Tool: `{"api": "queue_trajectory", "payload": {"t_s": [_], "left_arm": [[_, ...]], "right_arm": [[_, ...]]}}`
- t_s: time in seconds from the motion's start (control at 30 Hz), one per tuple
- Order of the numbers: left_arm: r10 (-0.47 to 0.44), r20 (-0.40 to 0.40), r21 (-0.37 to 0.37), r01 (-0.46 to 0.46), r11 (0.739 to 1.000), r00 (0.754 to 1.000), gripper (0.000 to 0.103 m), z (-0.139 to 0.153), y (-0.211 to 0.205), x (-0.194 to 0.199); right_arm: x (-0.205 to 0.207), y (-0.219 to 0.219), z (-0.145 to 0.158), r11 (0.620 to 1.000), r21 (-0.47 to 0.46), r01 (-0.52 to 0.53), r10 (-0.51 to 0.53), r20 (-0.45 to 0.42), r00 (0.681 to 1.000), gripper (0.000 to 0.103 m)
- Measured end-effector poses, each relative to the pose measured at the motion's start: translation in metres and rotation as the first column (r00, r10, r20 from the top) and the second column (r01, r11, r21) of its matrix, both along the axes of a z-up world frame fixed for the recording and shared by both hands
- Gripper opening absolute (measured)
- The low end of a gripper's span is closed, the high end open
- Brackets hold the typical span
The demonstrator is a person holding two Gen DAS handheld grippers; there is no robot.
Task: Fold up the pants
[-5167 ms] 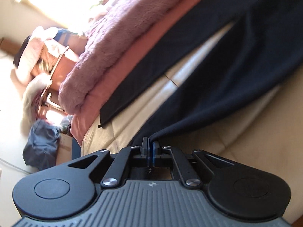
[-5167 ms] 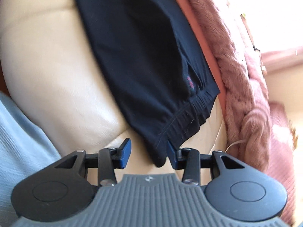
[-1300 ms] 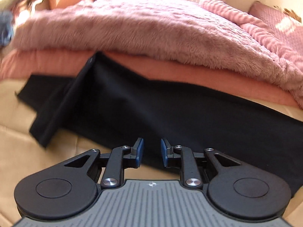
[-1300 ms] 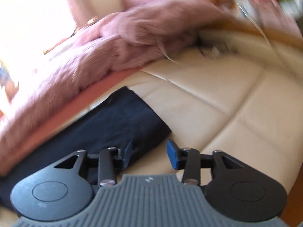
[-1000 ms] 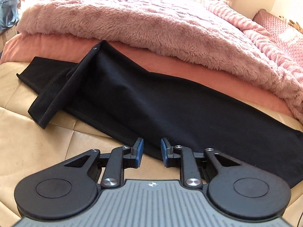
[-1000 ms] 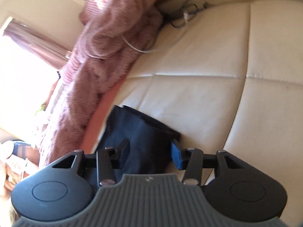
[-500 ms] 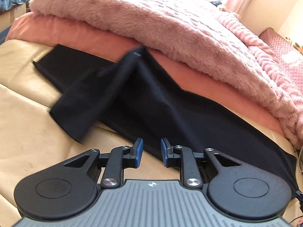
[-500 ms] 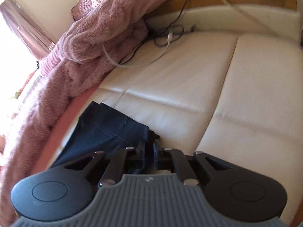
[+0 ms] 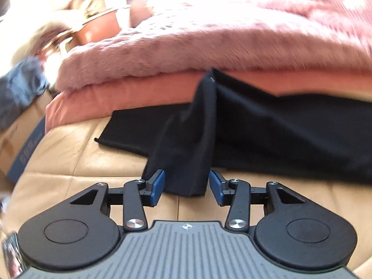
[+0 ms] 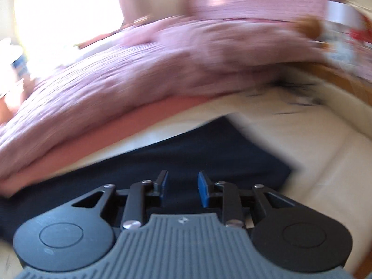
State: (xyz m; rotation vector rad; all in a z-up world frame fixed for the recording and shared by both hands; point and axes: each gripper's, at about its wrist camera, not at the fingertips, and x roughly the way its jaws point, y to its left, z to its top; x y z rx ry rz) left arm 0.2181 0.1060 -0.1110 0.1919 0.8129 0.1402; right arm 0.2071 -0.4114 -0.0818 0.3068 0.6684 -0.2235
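Note:
The dark navy pants [image 9: 279, 125] lie along the cream leather sofa, folded lengthwise, against the pink bedding. One leg end [image 9: 186, 162] is flipped over and points toward my left gripper [image 9: 186, 186]. That gripper is open, its blue pads on either side of the leg's end, not closed on it. In the right wrist view the waist end of the pants [image 10: 209, 153] lies flat just past my right gripper [image 10: 181, 186], which is open and empty above the cloth. This view is motion-blurred.
A fluffy pink blanket [image 9: 209, 41] over a salmon sheet [image 9: 121, 93] borders the pants on the far side. Cream sofa cushions [image 10: 313, 162] extend to the right. A cardboard box [image 9: 21, 139] and clothes [image 9: 18, 86] sit off the sofa's left end. Dark cables [image 10: 297, 93] lie near the blanket.
My left gripper has opened wider and moved to the flipped leg end. My right gripper, shut on the waist corner half a second ago, has opened and let it go.

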Motion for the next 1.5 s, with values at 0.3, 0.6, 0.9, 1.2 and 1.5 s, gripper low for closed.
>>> {"api": "queue_trajectory", "payload": {"t_s": [0.3,0.6,0.9,1.2,1.5], "left_arm": [[-0.046,0.011,0.03,0.045,0.999,0.999,0.001,-0.006,0.016,0.006],[-0.044,0.173,-0.095,0.061,0.994,0.984,0.001,0.107,0.072,0.013],[-0.016,0.072,-0.168,0.028,0.985,0.997,0.001,0.186,0.125,0.061],[0.126,-0.196,-0.106,-0.149,0.983,0.972,0.001,0.102,0.182,0.167],[0.164,-0.303,-0.003,-0.173,0.985,0.939,0.001,0.014,0.175,0.223]], "right_arm": [[0.013,0.12,-0.029,0.911,-0.056,-0.408,0.402,-0.092,0.911,0.025],[0.019,0.125,-0.056,0.914,-0.07,-0.401,0.379,-0.211,0.901,0.025],[0.022,0.123,-0.054,0.91,-0.057,-0.41,0.39,-0.214,0.896,0.025],[0.027,0.118,-0.046,0.911,-0.049,-0.409,0.39,-0.217,0.895,0.025],[0.029,0.107,-0.047,0.927,-0.073,-0.368,0.341,-0.247,0.907,0.025]]}}
